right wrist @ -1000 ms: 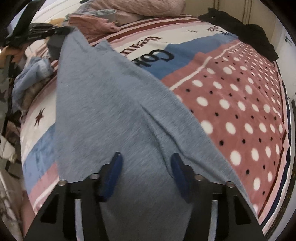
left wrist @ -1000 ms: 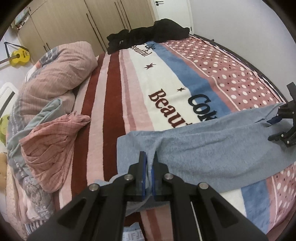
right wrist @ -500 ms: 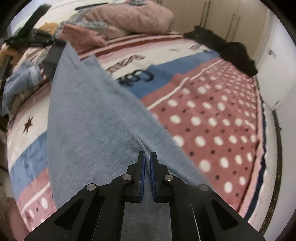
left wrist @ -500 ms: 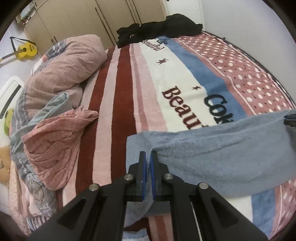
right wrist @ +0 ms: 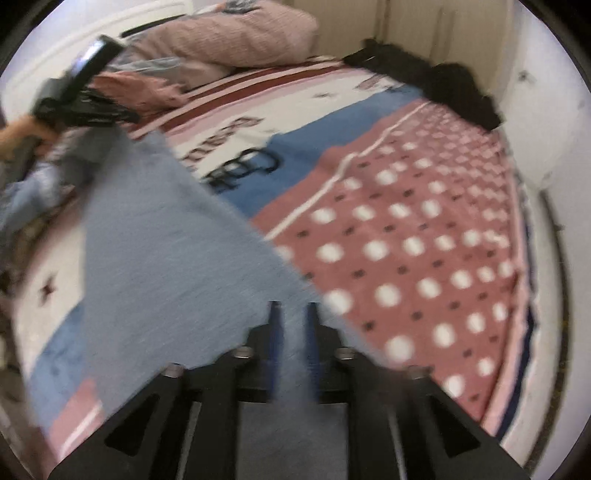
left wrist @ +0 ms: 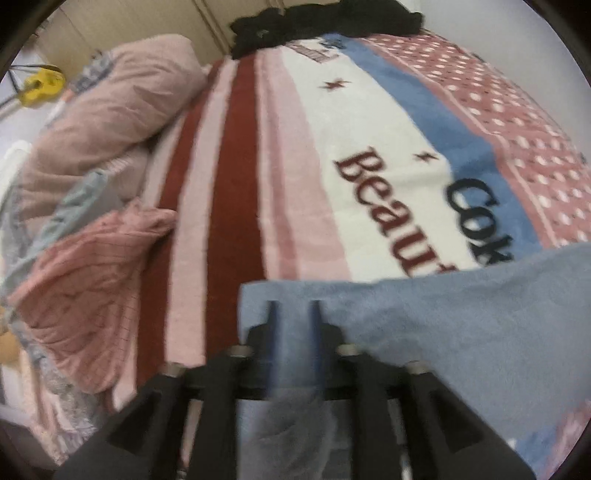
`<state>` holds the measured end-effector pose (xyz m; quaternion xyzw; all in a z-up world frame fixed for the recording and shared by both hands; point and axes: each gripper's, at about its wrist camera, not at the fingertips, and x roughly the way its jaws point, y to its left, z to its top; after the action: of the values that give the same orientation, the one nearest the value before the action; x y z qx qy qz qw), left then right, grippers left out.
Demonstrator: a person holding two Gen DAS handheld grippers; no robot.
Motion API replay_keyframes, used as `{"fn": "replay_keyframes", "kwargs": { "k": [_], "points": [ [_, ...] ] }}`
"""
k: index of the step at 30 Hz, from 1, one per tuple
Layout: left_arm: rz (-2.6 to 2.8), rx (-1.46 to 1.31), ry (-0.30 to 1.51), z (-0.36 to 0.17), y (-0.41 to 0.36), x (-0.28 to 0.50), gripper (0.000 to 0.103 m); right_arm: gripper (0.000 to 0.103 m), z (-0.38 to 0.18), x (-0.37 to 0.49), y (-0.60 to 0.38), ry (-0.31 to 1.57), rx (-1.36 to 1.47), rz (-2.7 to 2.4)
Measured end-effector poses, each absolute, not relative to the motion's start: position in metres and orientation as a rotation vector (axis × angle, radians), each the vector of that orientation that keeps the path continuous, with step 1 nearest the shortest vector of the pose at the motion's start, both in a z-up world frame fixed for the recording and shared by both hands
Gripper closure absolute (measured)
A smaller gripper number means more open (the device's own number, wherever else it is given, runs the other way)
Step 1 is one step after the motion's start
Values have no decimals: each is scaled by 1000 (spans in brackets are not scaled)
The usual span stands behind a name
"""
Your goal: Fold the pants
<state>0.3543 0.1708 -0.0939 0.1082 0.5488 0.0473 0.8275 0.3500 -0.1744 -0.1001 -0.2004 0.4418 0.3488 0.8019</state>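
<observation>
Light blue pants [left wrist: 443, 325] stretch across the near part of the bed, lifted between my two grippers. My left gripper [left wrist: 293, 314] has one end of the cloth between its blue pads, jaws slightly apart around the fabric. My right gripper [right wrist: 291, 315] holds the other end of the pants [right wrist: 166, 251] the same way. The left gripper also shows in the right wrist view [right wrist: 85, 103] at the far left, held by a hand. Both views are blurred by motion.
The bed has a striped and dotted blanket [left wrist: 369, 129] with lettering. A pink duvet [left wrist: 122, 110] and pink checked clothes [left wrist: 85, 280] lie at the left. Black clothes [left wrist: 325, 22] lie at the far end. A white wall [right wrist: 546, 110] runs along the right side.
The right gripper closed on the pants. Both grippers have lifted the cloth and moved it up over the bed; the jaws now show a slightly wider gap with cloth between.
</observation>
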Motion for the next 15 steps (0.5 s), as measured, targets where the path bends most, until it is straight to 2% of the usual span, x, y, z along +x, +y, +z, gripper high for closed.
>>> {"fn": "replay_keyframes", "kwargs": {
  "k": [1,2,3,5,8,10,12,14,15],
  "points": [
    [59,229,1180,-94,169,352,37,59,-102,347,-175,966,-445,786],
    [13,244,1184,-95,166,348,29,54,-104,345,-176,984,-461,805],
    [-1,265,1179,-96,163,345,28,50,-108,343,-176,1008,-475,820],
    [-46,282,1186,-99,157,341,28,50,-118,342,-175,1061,-512,834],
    [-117,280,1197,-102,147,337,28,44,-127,345,-175,1052,-536,810],
    [-163,307,1213,-106,137,335,28,35,-129,347,-174,1036,-529,808],
    [-199,353,1213,-108,126,329,28,33,-133,349,-171,1038,-539,803],
    [-229,378,1213,-108,119,325,28,41,-134,349,-169,1068,-536,811],
    [-230,382,1214,-108,118,324,29,48,-133,349,-169,1083,-528,831]
  ]
}}
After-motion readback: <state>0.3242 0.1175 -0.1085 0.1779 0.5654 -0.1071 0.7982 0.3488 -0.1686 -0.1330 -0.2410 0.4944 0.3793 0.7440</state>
